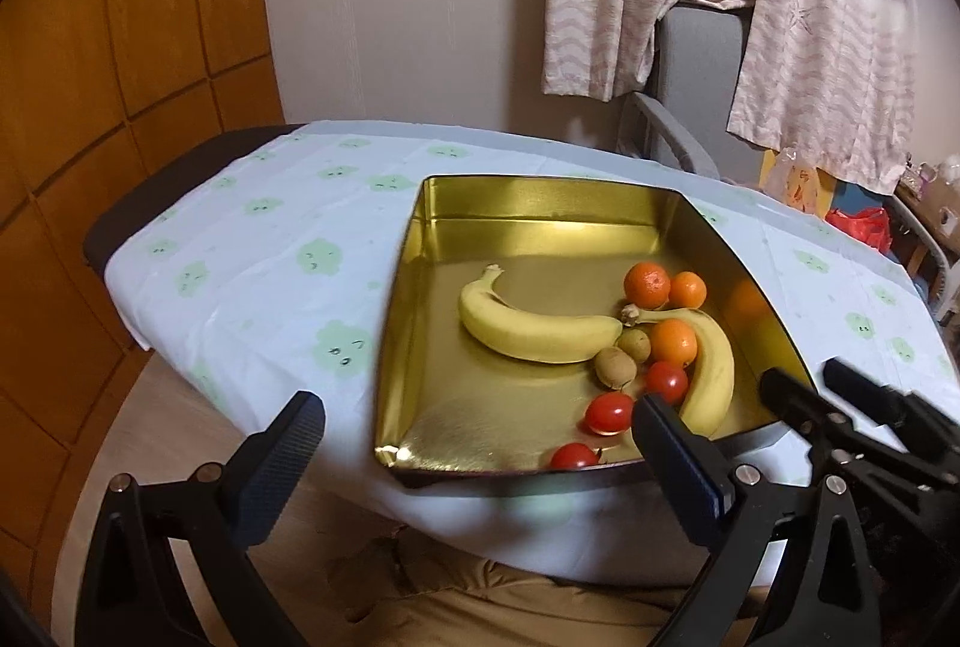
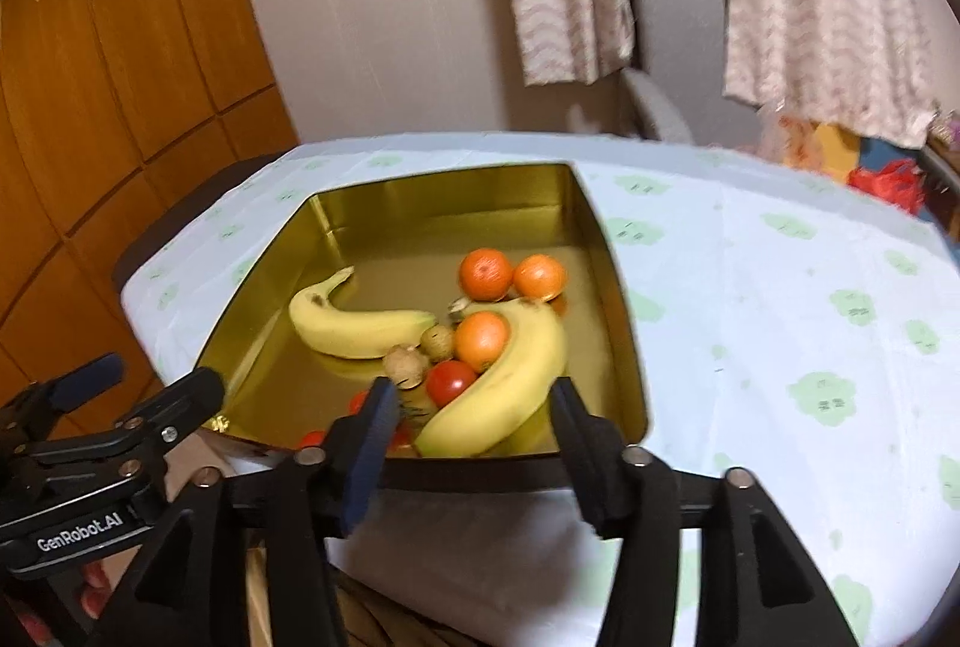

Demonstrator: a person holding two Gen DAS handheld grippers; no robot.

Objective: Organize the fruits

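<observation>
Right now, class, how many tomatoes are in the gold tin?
3. One lies beside the right banana's inner curve, one nearer the front, and one against the front wall. Others may hide behind fruit.

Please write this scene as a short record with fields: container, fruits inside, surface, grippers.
container: gold tin tray, open top
fruits inside: two bananas, three oranges, two kiwis, three tomatoes
surface: tablecloth with green pattern
left gripper: open, empty, before the tray
right gripper: open, empty, fingers either side of the near banana
</observation>
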